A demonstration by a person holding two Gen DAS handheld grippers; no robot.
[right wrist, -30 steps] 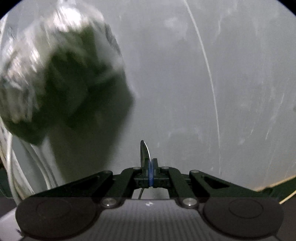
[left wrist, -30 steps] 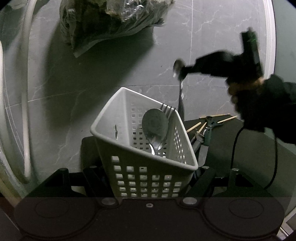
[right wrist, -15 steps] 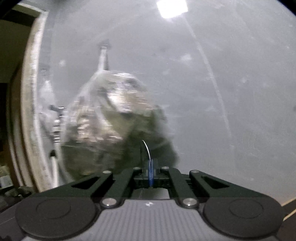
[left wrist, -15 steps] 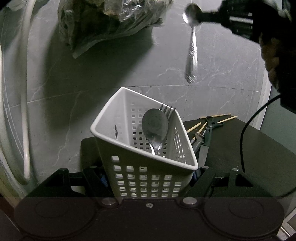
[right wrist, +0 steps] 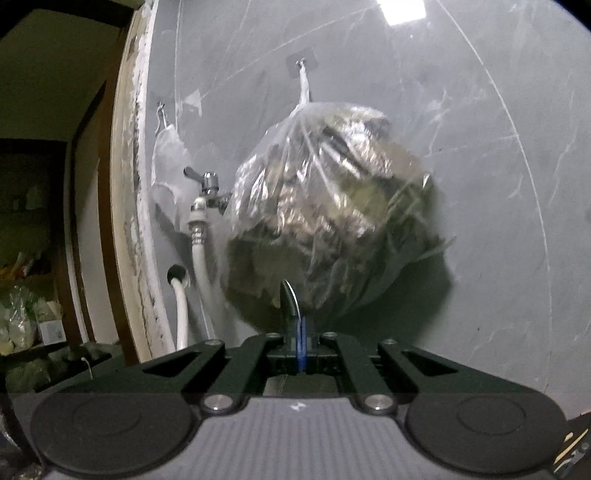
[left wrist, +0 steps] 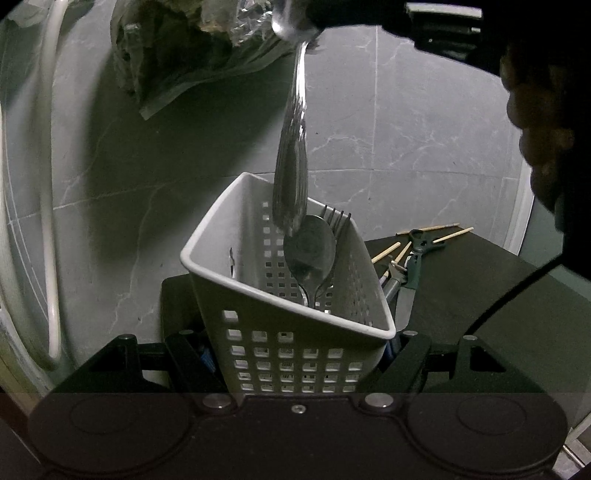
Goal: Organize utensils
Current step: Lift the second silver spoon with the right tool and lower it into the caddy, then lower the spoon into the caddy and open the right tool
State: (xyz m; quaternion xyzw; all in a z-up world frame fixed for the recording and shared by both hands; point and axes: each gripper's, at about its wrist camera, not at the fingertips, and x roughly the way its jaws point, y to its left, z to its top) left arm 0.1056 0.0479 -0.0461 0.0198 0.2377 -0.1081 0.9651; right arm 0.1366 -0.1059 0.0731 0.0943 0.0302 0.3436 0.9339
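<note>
Left gripper fingers clamp the white basket, right gripper fingers pinched shut on a spoon, now swung over, handle dangling above the basket's rim.

A white plastic basket full of little square holes sits squeezed between the two fingers of the left claw, tipped a bit so its open top shows. Inside it a shiny spoon and a fork stand with their heads up, leaning on the far wall. Another shiny spoon hangs handle down from the right claw, which pinches its bowl, and the handle tip sits right over the basket's open top, in front of the first spoon.
</note>
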